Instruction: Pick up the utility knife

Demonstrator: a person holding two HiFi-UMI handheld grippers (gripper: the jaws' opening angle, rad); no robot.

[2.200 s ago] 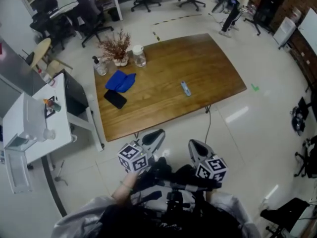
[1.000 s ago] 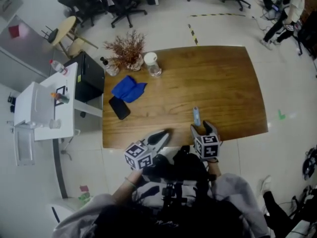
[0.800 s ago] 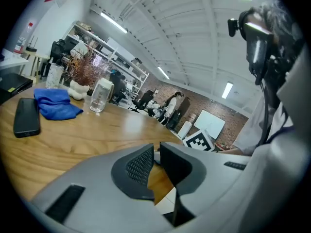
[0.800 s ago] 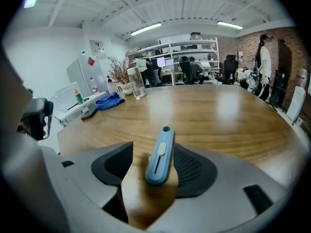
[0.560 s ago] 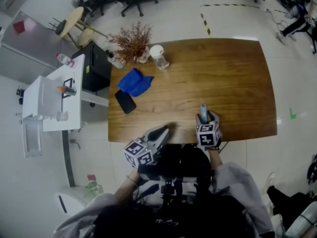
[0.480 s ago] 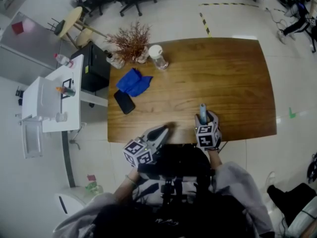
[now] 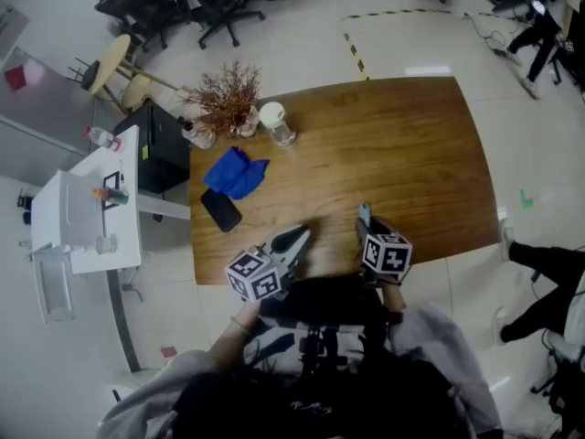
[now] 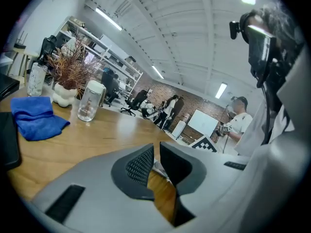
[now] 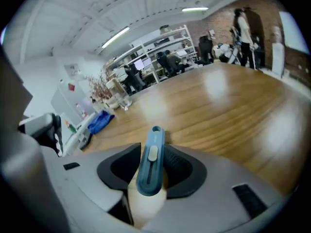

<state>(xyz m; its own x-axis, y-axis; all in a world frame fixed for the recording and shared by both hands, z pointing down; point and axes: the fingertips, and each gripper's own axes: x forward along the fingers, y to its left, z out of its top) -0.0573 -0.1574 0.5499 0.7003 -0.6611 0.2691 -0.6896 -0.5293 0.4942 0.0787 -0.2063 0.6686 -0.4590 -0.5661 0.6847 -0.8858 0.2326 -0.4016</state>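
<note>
The blue utility knife (image 9: 151,159) lies lengthwise between my right gripper's (image 9: 153,148) jaws, slider up, its tip poking out past the fingertips. The jaws are closing around it; the right pad is at its side and a thin gap shows by the left pad. From the head view, the knife (image 7: 364,213) sticks out ahead of the right gripper (image 7: 368,228) near the front edge of the wooden table (image 7: 411,154). My left gripper (image 7: 298,237) hovers at the same front edge, to the left. Its jaws (image 8: 156,154) stand nearly together with nothing between them.
A blue cloth (image 7: 234,174) and a black phone (image 7: 220,210) lie on the table's left part. A glass jar (image 7: 274,122) and a dried plant (image 7: 222,99) stand at the back left. A white cabinet (image 7: 82,208) stands left of the table. Someone's legs (image 7: 548,286) show at right.
My right gripper has settled lower over the knife and its jaws have narrowed around it. The left gripper has edged forward over the table's front edge.
</note>
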